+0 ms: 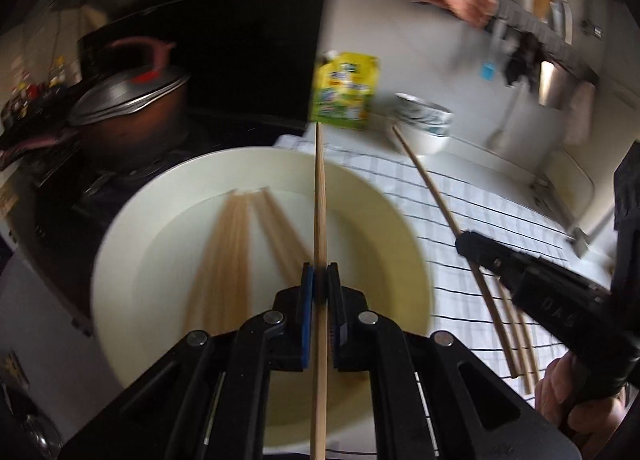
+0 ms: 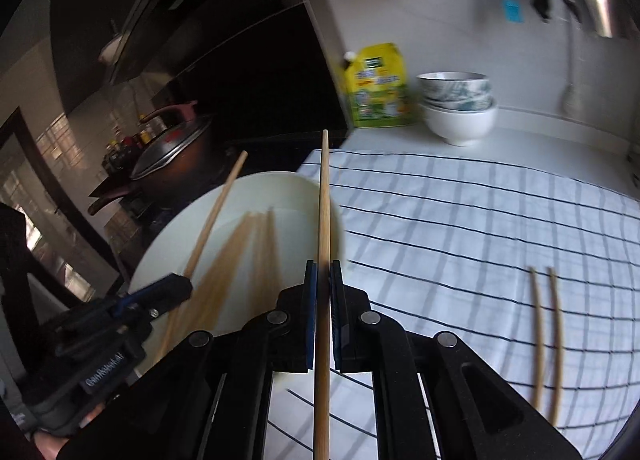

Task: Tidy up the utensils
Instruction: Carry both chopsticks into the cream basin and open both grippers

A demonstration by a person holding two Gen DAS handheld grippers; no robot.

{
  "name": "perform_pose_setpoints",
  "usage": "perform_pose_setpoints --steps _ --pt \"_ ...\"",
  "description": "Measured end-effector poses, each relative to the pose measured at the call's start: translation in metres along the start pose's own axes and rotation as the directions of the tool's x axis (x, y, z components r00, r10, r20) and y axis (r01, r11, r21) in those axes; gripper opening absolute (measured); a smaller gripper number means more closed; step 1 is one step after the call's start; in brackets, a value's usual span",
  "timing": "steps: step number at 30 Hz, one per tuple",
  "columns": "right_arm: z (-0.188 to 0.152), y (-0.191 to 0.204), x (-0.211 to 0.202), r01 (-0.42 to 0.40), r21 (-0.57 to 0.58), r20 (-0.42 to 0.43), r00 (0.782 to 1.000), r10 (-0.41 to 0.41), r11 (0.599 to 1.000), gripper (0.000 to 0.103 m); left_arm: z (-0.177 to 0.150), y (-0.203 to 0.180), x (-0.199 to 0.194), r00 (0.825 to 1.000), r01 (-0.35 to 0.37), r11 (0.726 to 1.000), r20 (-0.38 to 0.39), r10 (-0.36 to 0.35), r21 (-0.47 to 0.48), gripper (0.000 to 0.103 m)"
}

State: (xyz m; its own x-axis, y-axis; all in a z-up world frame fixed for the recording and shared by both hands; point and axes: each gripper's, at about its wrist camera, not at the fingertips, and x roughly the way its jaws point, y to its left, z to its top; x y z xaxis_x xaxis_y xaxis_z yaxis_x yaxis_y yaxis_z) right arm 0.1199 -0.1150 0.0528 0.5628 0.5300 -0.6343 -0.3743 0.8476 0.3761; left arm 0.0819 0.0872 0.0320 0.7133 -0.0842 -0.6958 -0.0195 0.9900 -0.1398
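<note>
- Both wrist views are fisheye: straight lines bow outward and dark vignette fills the corners.
- Motion blur smears most of the scene; the round cream plate (image 1: 132,244) and the wooden chopsticks lying in it (image 1: 236,236) are streaked.
- The yellow-green printed pouch (image 1: 346,90) is smeared in the left view, sharper in the right.
- The white cloth with dark grid lines (image 2: 480,220) is brightly, evenly lit.
- The stove side lies in deep shadow; the metal pot lid (image 1: 128,94) carries dull glare.
- A bright window (image 2: 60,136) glows at the right view's left edge.

The chopsticks on the plate (image 1: 132,244) are motion-blurred; their count is unclear. The bottom frame edge cuts the plate.
</note>
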Motion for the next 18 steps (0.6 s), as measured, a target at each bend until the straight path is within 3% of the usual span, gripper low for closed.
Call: perform_pose_setpoints --steps 7,15,16,18 --pt "0.014 0.042 0.053 -0.038 -0.037 -0.083 0.996 0.035 0.999 0.006 -0.001 0.044 0.020 0.998 -0.037 0.998 -0.043 0.035 -0.055 0.008" --pt "0.006 0.054 0.077 -0.033 -0.069 -0.143 0.989 0.023 0.997 0.007 -0.004 0.057 0.035 0.995 -0.056 0.995 -0.081 0.049 -0.085 0.008" --pt "0.005 0.054 0.077 -0.028 -0.073 -0.143 0.990 0.017 0.997 0.007 -0.004 0.059 0.035 0.995 -0.058 0.994 -0.081 0.051 -0.091 0.011" --pt "0.003 0.053 0.075 -0.027 -0.071 -0.141 0.990 0.017 0.997 0.007 -0.004 0.063 0.033 0.996 -0.055 0.993 -0.075 0.047 -0.107 0.027"
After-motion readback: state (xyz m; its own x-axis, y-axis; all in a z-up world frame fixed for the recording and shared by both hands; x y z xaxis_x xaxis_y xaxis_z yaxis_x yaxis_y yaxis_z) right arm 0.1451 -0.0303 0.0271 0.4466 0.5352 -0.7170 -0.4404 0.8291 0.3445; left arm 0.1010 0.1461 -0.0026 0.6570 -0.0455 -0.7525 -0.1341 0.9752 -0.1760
